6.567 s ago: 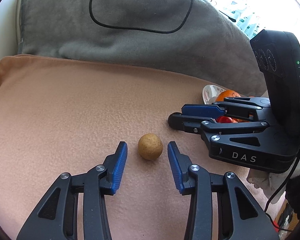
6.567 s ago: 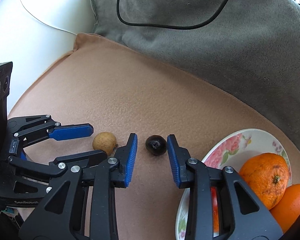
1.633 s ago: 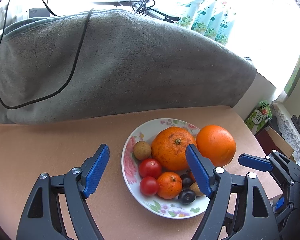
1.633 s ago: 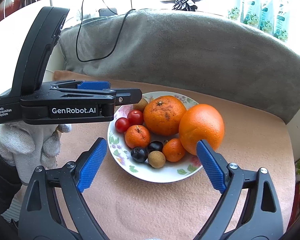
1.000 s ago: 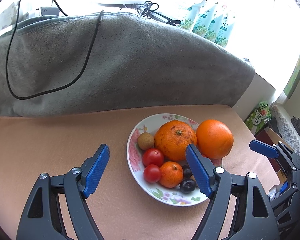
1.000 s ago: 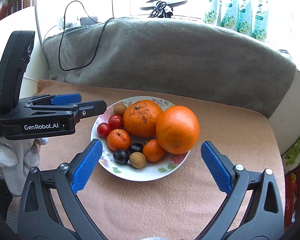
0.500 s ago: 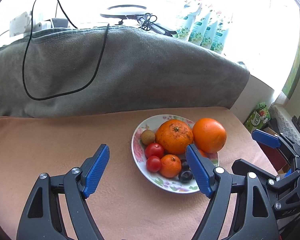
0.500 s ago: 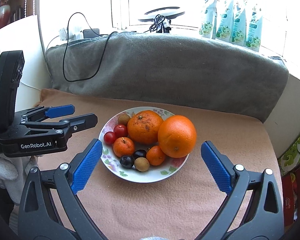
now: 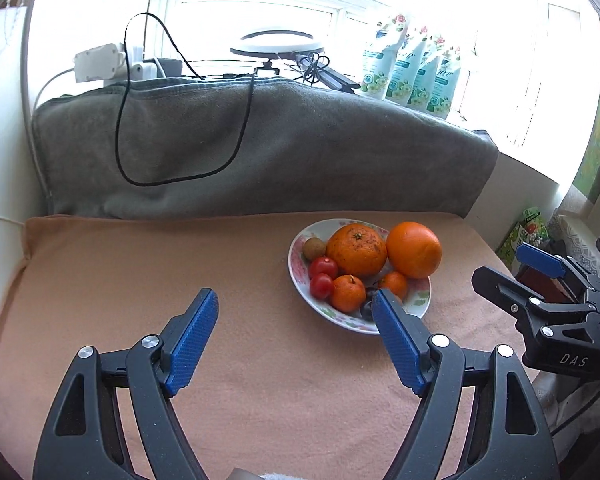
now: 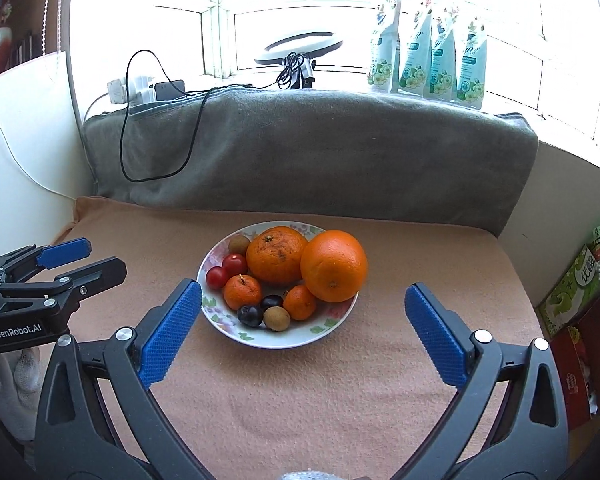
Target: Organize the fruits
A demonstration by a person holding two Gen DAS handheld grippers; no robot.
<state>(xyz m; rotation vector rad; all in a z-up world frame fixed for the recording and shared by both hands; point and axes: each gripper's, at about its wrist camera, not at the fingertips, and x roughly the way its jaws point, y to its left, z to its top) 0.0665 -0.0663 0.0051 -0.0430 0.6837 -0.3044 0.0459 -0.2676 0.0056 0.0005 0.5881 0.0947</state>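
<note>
1. Fruits sat piled on the plate (image 10: 220, 330) on the tan tabletop (image 10: 340, 392): two big oranges (image 10: 334, 266), three small ones (image 10: 242, 292), two tomatoes (image 10: 234, 264), two dark plums (image 10: 250, 315) and two brown longans (image 10: 277, 318).
2. Left gripper (image 9: 296, 332) hung with its fingers spread wide and nothing between them, the plate just beyond its right finger.
3. Right gripper (image 10: 300, 330) was likewise released and empty, its fingers framing the plate from the near side.
4. No loose fruit showed on the cloth in either view, so the sorting looked finished, or close to it.
5. The step in hand seemed to be a retreat; done well, it meant lifting both tools straight back, clear of the plate rim.
6. The biggest orange leaned over the right rim, so any nudge to the plate could have rolled it off.
7. Grey blanket (image 10: 300, 152) behind posed no obstacle.
</note>
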